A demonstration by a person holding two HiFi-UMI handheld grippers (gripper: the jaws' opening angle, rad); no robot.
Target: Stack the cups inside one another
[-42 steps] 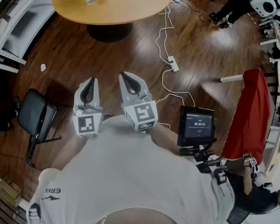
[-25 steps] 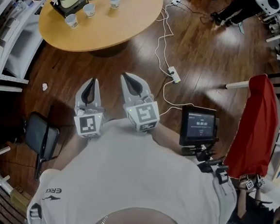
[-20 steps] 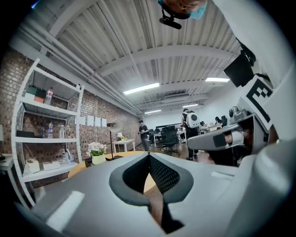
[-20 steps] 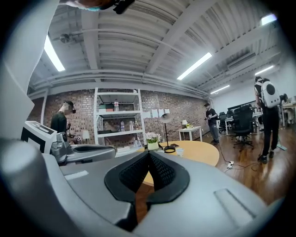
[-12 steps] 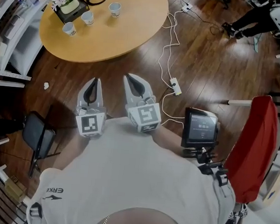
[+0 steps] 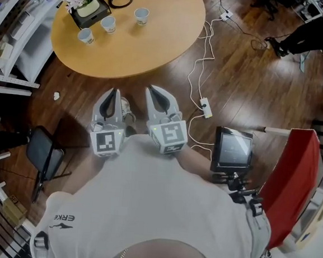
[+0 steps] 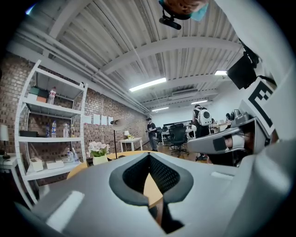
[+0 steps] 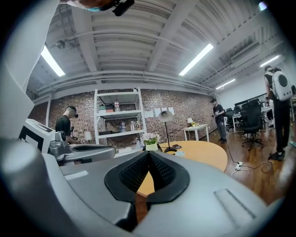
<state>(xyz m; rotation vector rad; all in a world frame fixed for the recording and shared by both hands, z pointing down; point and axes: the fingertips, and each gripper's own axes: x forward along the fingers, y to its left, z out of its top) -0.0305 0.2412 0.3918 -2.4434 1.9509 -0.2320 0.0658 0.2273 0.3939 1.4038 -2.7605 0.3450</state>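
Cups on the table sit nearer than before.

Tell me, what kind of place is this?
Probably a loft-style shared office or workshop: a bare red brick wall with a white metal shelf rack, black swivel office chairs at desks, and a round light wooden table.

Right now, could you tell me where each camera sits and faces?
Head view: on the head, steeply down at table and cups; shirt, left claw, right claw show.
Left gripper view: on left claw, level toward table; shut jaws, right claw show.
Right gripper view: on right claw, level toward table; shut jaws, left claw show.
Both gripper views share the flowers.
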